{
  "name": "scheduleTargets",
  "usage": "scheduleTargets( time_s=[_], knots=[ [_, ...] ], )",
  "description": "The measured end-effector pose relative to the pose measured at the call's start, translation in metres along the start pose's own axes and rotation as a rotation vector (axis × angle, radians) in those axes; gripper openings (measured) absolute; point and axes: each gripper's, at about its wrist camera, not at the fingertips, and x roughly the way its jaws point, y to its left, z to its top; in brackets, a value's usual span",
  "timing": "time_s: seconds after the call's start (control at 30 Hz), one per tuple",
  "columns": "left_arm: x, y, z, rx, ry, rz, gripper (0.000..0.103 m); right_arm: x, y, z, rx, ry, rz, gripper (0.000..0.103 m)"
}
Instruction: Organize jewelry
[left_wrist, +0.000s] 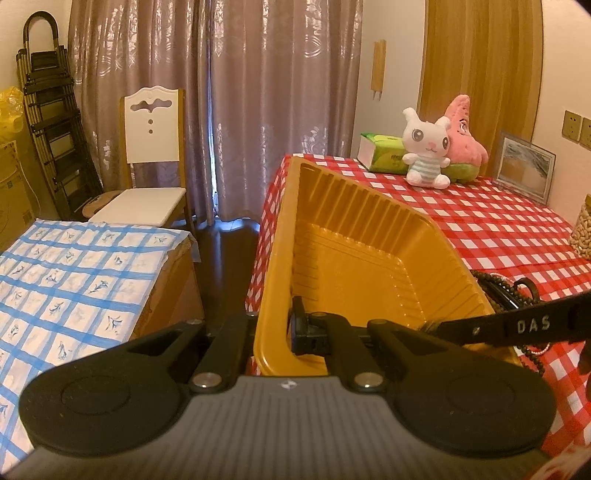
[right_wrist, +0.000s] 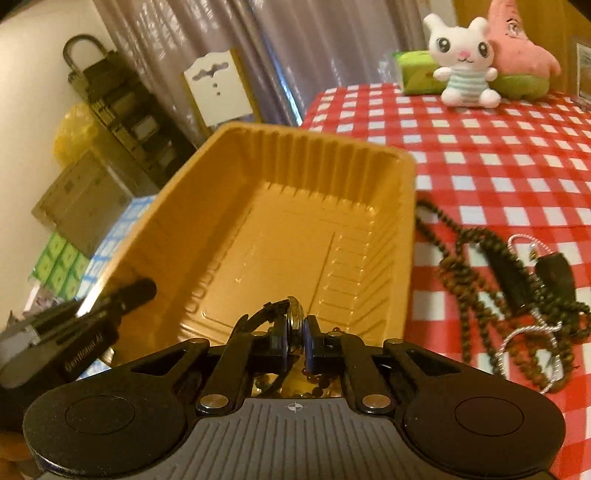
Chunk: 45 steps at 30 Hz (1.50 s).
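Wristwatch (right_wrist: 293, 317) edge-on, upright, pinched in right hand-held gripper (right_wrist: 295, 341) over gold tray (right_wrist: 295, 221); left hand-held gripper (left_wrist: 275, 332) clamping tray wall.

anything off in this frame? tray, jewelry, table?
Yes: the gold tray sits tilted, overhanging the table's left edge, with the left gripper clamped on its near wall. Beaded strands lie tangled beside it with a silver chain. The right gripper pinches a round piece over the tray.
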Motion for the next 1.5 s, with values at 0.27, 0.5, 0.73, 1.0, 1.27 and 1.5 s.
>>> scheduleTargets(
  time_s=[0.27, 0.5, 0.73, 1.0, 1.27, 1.5],
  knots=[
    [-0.002, 0.002, -0.003, -0.009, 0.01, 0.001, 0.003, -0.02, -0.004, -0.001, -0.033, -0.061, 0.028, 0.037],
    [-0.005, -0.003, -0.006, -0.03, 0.014, 0.042, 0.004, -0.059, -0.064, -0.012, 0.062, -0.082, -0.088, 0.037],
    [-0.008, -0.018, -0.008, -0.06, 0.009, 0.12, 0.004, -0.091, -0.143, -0.014, 0.124, -0.067, -0.213, 0.037],
    [-0.01, -0.045, -0.011, -0.109, 0.002, 0.235, 0.005, -0.098, -0.204, 0.014, 0.09, -0.078, -0.208, 0.037],
    [-0.002, -0.065, -0.005, -0.125, -0.01, 0.322, 0.006, -0.063, -0.23, 0.044, 0.007, -0.025, -0.098, 0.018],
    [0.009, -0.07, 0.004, -0.114, -0.013, 0.353, 0.006, -0.028, -0.236, 0.06, -0.034, 0.039, -0.03, 0.017]
  ],
)
